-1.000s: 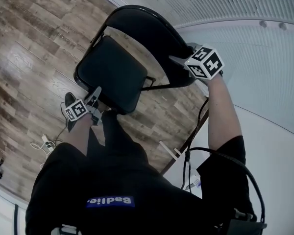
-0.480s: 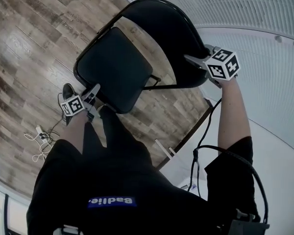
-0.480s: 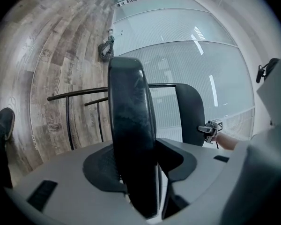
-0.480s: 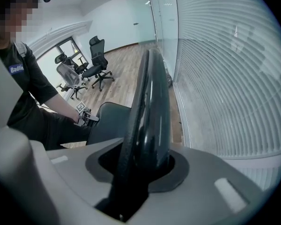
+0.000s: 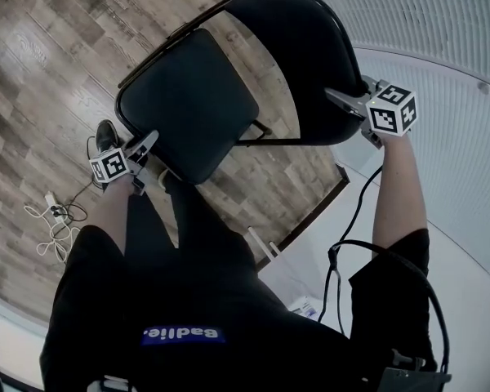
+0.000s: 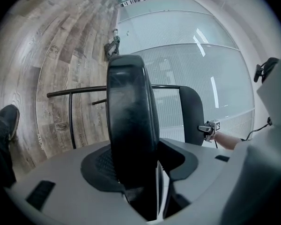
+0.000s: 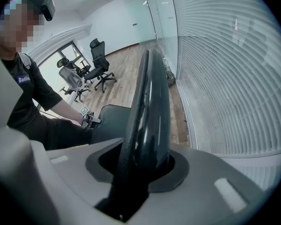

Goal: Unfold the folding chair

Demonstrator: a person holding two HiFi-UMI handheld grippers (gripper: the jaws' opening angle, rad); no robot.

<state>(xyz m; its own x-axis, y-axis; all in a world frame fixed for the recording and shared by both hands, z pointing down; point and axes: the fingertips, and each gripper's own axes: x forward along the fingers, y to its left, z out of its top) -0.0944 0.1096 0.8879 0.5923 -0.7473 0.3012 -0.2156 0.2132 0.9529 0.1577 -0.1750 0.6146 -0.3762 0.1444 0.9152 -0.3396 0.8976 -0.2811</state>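
Had right gripper (image 5: 347, 104) pinched narrow on the folding chair (image 5: 188, 96) backrest (image 7: 150, 111): rim edge-on, deep in the slot, touching both jaws. Was opening left gripper (image 5: 141, 149) jaws at about half width around the seat (image 6: 131, 121) front edge: edge-on between them, against one jaw, sliver of gap at the other.

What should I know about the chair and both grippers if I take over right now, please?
Left gripper: jaws opening, the seat's edge between them, pads look off it.
Right gripper: shut on the backrest's side edge.
Folding chair: on the wooden floor before the person.
Done: seat swung down from the backrest; chair looks open.
Left: withdraw the left gripper, check the chair stands firm (feet hidden), then release the backrest.
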